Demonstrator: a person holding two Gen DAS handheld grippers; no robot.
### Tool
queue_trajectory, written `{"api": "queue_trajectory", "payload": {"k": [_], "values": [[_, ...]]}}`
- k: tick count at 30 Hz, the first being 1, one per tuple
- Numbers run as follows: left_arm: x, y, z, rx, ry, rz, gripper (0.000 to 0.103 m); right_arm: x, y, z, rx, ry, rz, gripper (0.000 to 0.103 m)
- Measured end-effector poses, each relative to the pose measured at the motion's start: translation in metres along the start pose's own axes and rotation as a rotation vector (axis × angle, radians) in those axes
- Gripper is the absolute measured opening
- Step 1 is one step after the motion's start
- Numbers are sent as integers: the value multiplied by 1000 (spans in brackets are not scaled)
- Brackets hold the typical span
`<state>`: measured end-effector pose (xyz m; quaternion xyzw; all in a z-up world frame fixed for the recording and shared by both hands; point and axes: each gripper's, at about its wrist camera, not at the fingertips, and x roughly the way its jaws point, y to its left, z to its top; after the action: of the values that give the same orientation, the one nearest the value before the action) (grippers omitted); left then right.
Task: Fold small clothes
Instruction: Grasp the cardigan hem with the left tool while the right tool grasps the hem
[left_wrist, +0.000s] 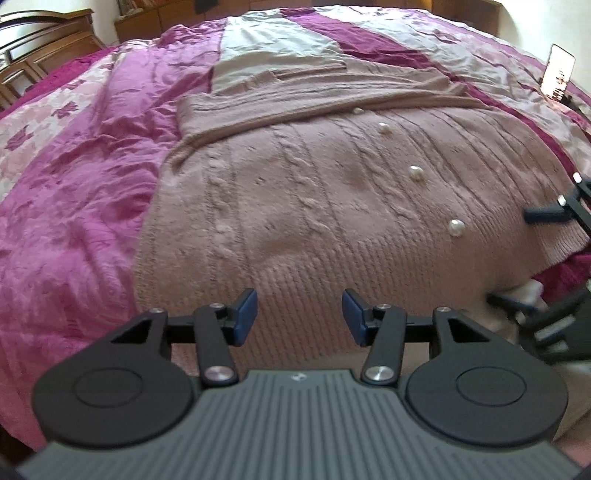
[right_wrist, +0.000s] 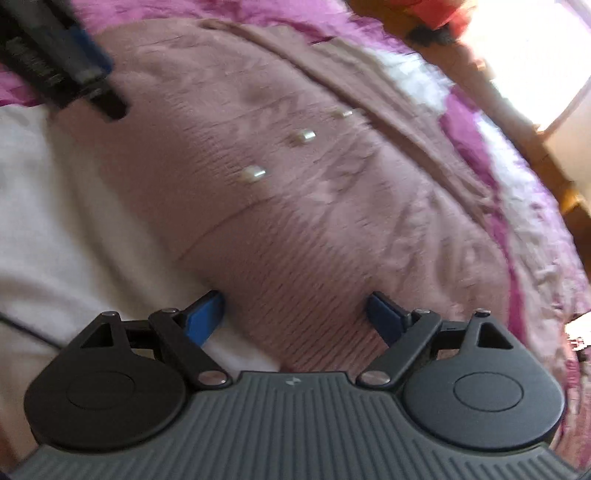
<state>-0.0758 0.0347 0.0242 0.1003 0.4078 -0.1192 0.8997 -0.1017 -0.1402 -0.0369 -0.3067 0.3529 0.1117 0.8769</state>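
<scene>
A dusty-pink cable-knit cardigan (left_wrist: 295, 206) with pearl buttons (left_wrist: 415, 172) lies flat on the bed, its sleeves folded across the upper part (left_wrist: 314, 96). My left gripper (left_wrist: 299, 317) hovers open over the ribbed hem, nothing between its blue pads. In that view my right gripper (left_wrist: 524, 258) is at the garment's right hem corner, jaws apart. The blurred right wrist view shows the right gripper (right_wrist: 295, 314) open, with the cardigan's (right_wrist: 314, 206) ribbed hem reaching in between its fingers. The left gripper (right_wrist: 74, 66) shows at the top left there.
A magenta and pale pink bedspread (left_wrist: 81, 192) covers the bed. A phone on a stand (left_wrist: 557, 72) sits at the far right. Wooden furniture (left_wrist: 44, 48) stands beyond the bed. White fabric (right_wrist: 55, 221) lies left of the hem; a wooden frame (right_wrist: 554, 173) runs along the right.
</scene>
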Motion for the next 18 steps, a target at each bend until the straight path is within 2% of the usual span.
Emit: {"api": "queue_trajectory", "payload": {"k": [3, 8, 12, 14, 15, 18], "values": [[0, -6, -2, 31, -6, -22, 53, 0, -6, 4, 38, -37, -66, 89], [3, -15, -5, 62, 1, -73, 54, -7, -22, 7, 135, -103, -107, 89], [6, -28, -10, 128, 3, -111, 55, -14, -34, 10, 212, -150, -130, 89], [7, -35, -12, 161, -2, -118, 69, -15, -40, 12, 248, -162, -128, 89], [8, -38, -12, 175, -10, -116, 83, -16, -42, 13, 266, -167, -125, 89], [8, -47, -15, 223, -49, -84, 84, -14, -50, 15, 318, -167, -100, 89]]}}
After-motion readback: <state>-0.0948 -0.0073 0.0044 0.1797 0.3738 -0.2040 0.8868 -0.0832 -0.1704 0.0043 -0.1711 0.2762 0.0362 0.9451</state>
